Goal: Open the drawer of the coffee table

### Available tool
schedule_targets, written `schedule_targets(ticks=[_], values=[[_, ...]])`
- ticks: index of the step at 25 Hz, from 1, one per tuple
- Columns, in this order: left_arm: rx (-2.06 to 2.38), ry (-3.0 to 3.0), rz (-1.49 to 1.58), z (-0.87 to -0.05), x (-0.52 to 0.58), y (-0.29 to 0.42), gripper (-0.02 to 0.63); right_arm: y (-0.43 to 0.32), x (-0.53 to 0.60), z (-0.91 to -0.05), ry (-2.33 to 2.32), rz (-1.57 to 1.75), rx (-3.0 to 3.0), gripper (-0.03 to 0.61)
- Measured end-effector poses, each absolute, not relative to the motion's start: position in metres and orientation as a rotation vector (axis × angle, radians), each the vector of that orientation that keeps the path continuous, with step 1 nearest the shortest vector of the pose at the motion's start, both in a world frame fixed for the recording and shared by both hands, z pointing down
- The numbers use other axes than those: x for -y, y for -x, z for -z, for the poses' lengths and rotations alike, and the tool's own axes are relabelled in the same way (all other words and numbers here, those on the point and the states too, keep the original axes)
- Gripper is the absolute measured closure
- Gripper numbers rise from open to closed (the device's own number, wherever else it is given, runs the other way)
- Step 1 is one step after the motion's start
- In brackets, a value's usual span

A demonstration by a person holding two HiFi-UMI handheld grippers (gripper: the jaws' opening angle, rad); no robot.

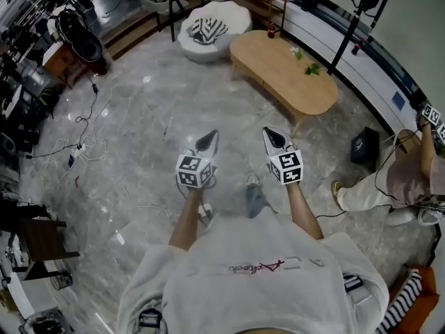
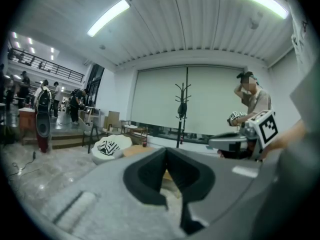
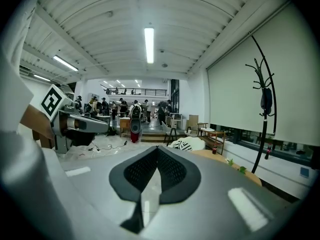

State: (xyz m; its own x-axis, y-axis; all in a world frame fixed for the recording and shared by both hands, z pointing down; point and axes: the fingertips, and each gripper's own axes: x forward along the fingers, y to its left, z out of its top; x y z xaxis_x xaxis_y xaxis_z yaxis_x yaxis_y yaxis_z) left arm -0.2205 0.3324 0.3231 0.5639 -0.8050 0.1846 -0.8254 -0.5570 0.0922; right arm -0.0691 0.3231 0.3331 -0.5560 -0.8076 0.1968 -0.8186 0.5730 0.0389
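Left gripper (image 1: 207, 142) and right gripper (image 1: 275, 139) hover side by side, jaws pressed together and empty. The coffee table (image 1: 281, 72) sits well ahead (slightly right of both), apart from them.

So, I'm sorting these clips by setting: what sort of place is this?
Likely a big open studio or lab hall staged as a lounge: a wooden coffee table and a white beanbag seat stand on a marble-look floor, with loose cables lying across it.
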Motion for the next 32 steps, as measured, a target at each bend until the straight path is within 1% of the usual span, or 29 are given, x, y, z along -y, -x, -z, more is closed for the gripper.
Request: schedule_targets(ticks=[13,17,23,32], values=[[1.405,-2.621,-0.21,-0.305,-0.206,0.197,0.615,0.02,-0.196,-0.325,-1.44,-0.119,2.584,0.574],[1.401,-2.623,-0.209,-0.306,-0.164,0.178,0.615,0.005,-0.156,-0.329,-1.44,-0.135,2.586,0.574],[1.391,-2.627,-0.227,-0.31,-0.098,0.159,0.615,-0.006,-0.091,-0.332,-1.419,-0.149,2.591,0.574],[1.443,-2.592,-0.201,-0.316,-0.014,0.161,0.615,-0.002,-0.001,-0.335,-1.34,-0.125,2.619,0.574]])
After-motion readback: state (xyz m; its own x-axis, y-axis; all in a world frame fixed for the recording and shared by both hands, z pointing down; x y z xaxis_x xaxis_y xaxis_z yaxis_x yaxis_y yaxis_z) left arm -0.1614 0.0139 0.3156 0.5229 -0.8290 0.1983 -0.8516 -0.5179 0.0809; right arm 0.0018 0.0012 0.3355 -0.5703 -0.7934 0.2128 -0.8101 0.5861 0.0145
